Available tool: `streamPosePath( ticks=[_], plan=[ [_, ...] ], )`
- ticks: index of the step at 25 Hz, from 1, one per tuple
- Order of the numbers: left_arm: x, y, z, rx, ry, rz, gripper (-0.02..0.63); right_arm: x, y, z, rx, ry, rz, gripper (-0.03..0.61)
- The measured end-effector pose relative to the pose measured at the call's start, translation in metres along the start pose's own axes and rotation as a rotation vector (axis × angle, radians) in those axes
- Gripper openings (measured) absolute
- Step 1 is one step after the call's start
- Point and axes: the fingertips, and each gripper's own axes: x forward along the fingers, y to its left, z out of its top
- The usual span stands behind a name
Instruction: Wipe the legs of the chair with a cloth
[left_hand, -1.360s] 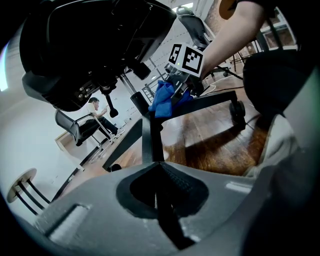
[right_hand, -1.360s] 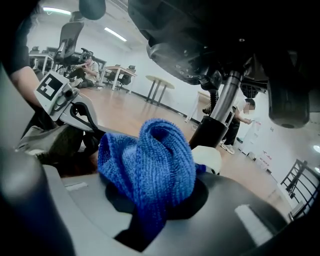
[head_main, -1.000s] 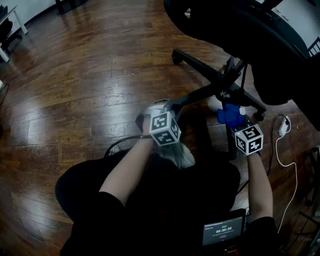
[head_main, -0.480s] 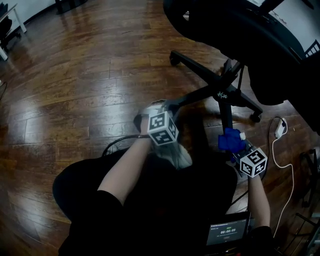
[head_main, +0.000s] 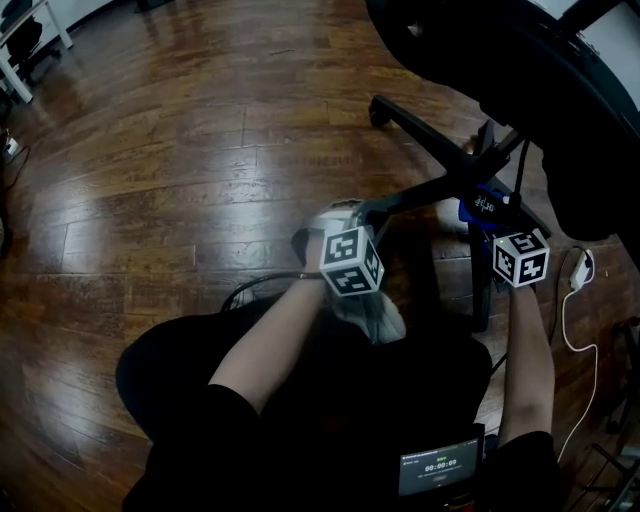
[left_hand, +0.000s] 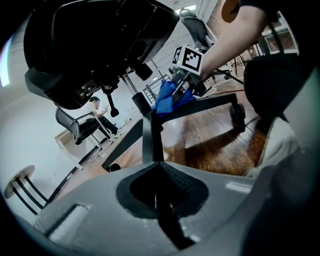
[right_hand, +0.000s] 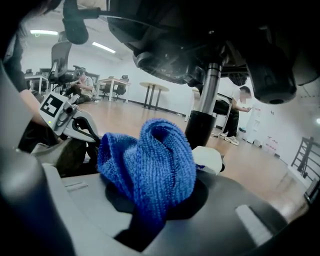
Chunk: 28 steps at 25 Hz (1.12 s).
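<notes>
Right gripper view has the cloth front and centre, a blue knitted bunch standing up out of the right gripper, whose jaws are clamped on its lower fold. The cloth sits right against the hub where the chair's legs meet, just in front of the column. From the left gripper view it lies on the inner end of the leg that runs out to a caster. The left gripper is well apart from it, at the outer end of another leg; its jaws are closed together, and I cannot tell whether they pinch the leg tip or only rest by it. Over all this hangs the black seat. Around them is a glossy wooden floor, with a white cable trailing off to the right. Beyond, other chairs and tables stand in the room, and a few people sit or stand far off.
</notes>
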Motion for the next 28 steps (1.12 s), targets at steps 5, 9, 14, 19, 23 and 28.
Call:
streamPosePath(
  ticks=[5,9,14,19,23,28],
  plan=[
    [-0.001,0.0,-0.001,-0.003,-0.001,-0.001,0.0,-0.005,0.004,0.001,-0.025,-0.017,-0.056,0.075],
    [0.0,-0.001,-0.001,-0.005,-0.002,-0.005,0.0,-0.028,0.025,-0.022,-0.028,0.002,-0.021,0.075],
    [0.001,0.0,-0.004,-0.005,0.005,-0.004,0.0,-0.08,0.069,-0.07,0.018,0.036,0.097,0.075],
    [0.001,-0.001,-0.004,-0.003,0.007,-0.001,0.0,-0.116,0.096,-0.103,0.047,0.071,0.146,0.077],
    [0.001,-0.001,-0.003,-0.007,0.007,0.0,0.0,-0.111,0.094,-0.1,-0.004,0.079,0.149,0.075],
    [0.001,0.001,-0.003,-0.002,0.007,0.002,0.0,-0.076,0.074,-0.074,-0.079,0.06,0.088,0.075]
  ],
)
